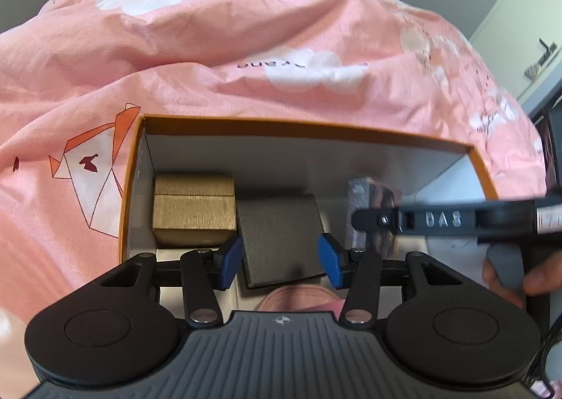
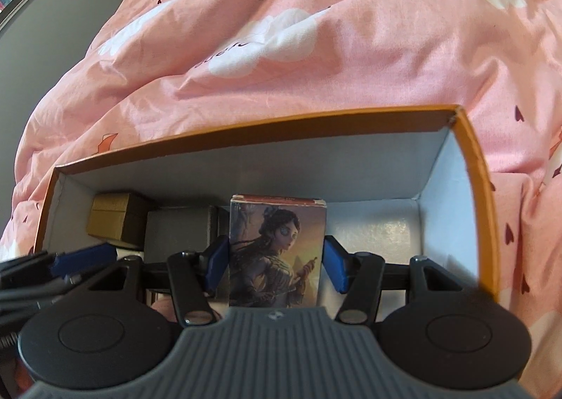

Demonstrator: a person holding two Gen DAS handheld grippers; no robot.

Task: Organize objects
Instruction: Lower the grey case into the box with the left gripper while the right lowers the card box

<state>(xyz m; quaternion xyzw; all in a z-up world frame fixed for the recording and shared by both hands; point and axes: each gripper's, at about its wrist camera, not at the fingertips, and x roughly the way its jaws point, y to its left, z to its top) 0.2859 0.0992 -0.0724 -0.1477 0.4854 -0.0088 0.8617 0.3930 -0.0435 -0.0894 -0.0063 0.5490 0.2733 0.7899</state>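
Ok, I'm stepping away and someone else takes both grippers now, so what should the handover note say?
Left gripper: open, fingers either side of the dark grey box, not pressing it.
Right gripper: shut on the picture box, upright inside the orange-rimmed box; whether it rests on the floor is unclear.
Done: gold box and dark grey box sit side by side at the left end.
Left: probably set the picture box down beside them and release.
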